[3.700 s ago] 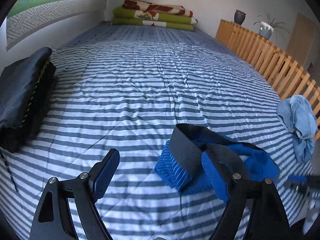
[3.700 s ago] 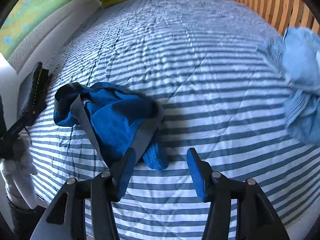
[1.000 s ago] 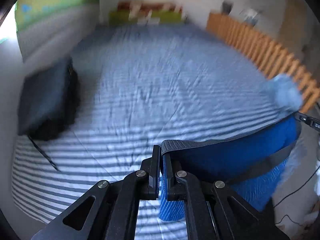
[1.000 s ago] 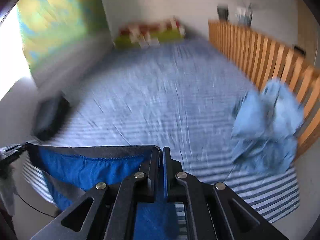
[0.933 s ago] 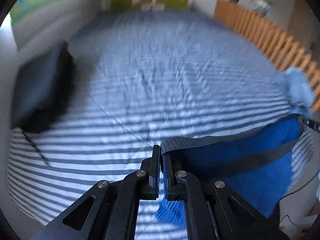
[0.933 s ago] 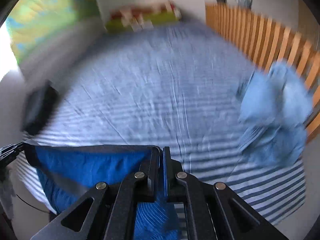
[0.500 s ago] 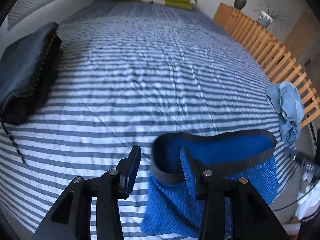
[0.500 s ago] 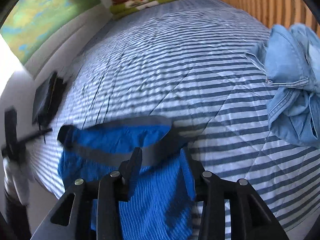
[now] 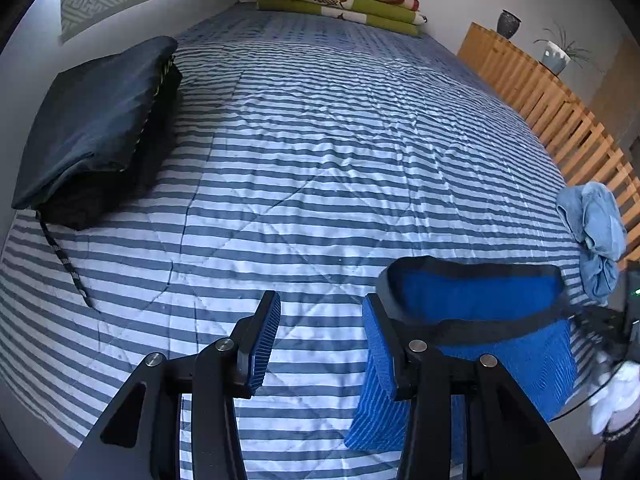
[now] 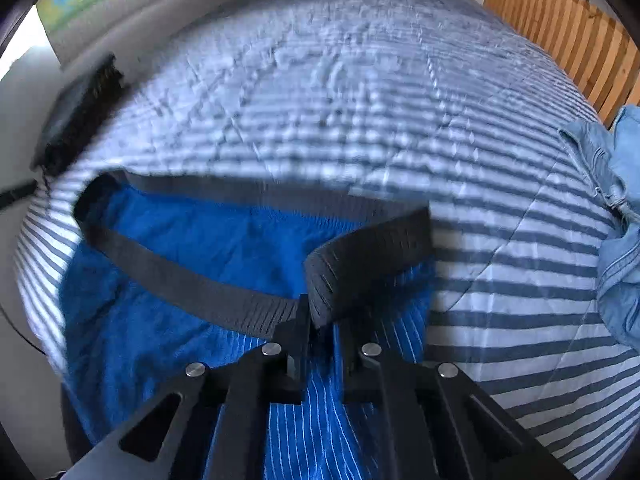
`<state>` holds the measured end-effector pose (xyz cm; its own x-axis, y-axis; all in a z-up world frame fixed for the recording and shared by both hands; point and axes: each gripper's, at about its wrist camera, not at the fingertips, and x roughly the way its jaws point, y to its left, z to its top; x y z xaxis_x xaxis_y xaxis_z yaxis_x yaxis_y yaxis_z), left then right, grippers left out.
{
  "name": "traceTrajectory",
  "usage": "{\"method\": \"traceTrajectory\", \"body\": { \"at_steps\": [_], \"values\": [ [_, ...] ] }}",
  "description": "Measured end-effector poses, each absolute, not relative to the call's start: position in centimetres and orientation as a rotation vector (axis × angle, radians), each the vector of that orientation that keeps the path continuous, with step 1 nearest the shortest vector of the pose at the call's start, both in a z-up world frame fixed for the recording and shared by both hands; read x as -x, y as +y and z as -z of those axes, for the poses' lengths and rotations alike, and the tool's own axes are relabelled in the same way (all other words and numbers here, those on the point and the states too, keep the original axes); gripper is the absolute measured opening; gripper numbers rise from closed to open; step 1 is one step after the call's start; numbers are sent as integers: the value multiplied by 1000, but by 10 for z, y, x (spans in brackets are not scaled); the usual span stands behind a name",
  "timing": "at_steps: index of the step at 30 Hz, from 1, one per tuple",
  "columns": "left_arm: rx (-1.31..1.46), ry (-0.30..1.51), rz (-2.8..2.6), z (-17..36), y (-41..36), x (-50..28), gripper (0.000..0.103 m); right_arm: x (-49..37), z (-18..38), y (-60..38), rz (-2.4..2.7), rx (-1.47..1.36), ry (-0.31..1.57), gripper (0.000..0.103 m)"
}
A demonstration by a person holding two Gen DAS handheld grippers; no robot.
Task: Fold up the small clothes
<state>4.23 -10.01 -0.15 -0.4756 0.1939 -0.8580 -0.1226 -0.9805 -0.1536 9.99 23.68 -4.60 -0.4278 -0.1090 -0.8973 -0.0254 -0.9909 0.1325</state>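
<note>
My left gripper (image 9: 320, 340) points steeply down, jaws apart with nothing between them. My right gripper (image 10: 323, 330) also tilts steeply down, jaws pinched together on the waistband (image 10: 360, 264).

A blue-and-white striped quilt (image 9: 320, 152) covers the bed, and a folded dark bag (image 9: 92, 128) with a dangling strap lies at its left edge. Folded green and red blankets (image 9: 340, 0) are stacked at the far end, while a slatted wooden rail (image 9: 552, 108) runs along the right side, bearing a dark vase (image 9: 508, 23) and a potted plant (image 9: 557, 54).
</note>
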Motion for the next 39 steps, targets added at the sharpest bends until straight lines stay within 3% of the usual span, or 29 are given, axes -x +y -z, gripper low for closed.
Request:
{"method": "traceTrajectory", "body": {
  "at_steps": [6, 9, 13, 18, 20, 21, 24, 31, 37, 38, 39],
  "values": [
    [1523, -96, -2504, 17, -85, -36, 48, -108, 6, 303, 2760, -1545, -355, 4],
    [1530, -72, -2441, 29, -61, -29, 52, -102, 17, 333, 2734, -1613, -467, 4],
    [1532, -30, -2389, 45, -31, -15, 58, -100, 42, 340, 2694, -1713, -478, 6],
    [1567, -88, -2335, 70, -10, 8, 58, -113, 38, 356, 2676, -1616, -666, 33],
    [1574, -126, -2312, 76, -5, 14, 53, -117, 32, 364, 2697, -1579, -699, 35],
    [1573, -142, -2297, 79, -2, 17, 31, -118, 30, 367, 2703, -1568, -713, 36],
    [1569, -106, -2325, 83, 5, 18, 7, -119, 31, 376, 2711, -1560, -735, 36],
    [1496, -228, -2377, 68, -18, 20, 2, -115, 40, 372, 2659, -1492, -824, 36],
    [1491, -256, -2387, 62, -31, 26, 2, -92, 46, 351, 2672, -1545, -682, 36],
    [1489, -256, -2391, 61, -31, 26, 2, -87, 48, 348, 2677, -1568, -661, 34],
    [1486, -263, -2393, 59, -33, 27, 2, -82, 51, 346, 2679, -1592, -647, 18]
  ]
}}
